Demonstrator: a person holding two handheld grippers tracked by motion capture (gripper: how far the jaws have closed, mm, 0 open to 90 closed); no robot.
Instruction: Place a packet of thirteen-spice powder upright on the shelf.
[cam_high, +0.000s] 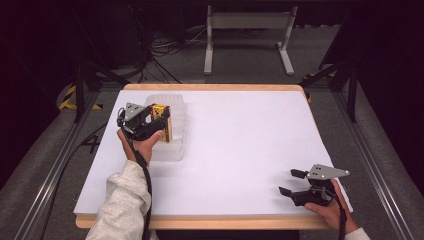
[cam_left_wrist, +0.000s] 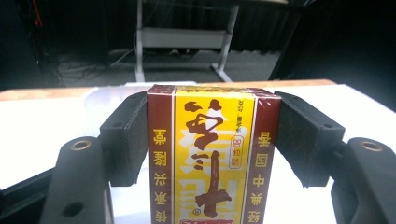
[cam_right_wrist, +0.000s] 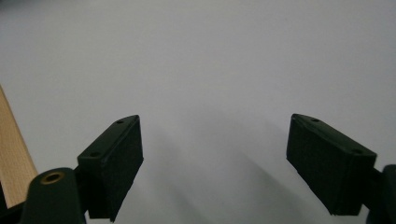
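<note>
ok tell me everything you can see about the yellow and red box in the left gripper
The box is a small upright carton, apparently printed cardboard, with a yellow front panel, dark red side bands and dark red and gold characters. The left gripper is shut on it, a black pad pressing each narrow side. In the high view it sits over the clear plastic tray at the table's left; whether it touches the tray is unclear.
</note>
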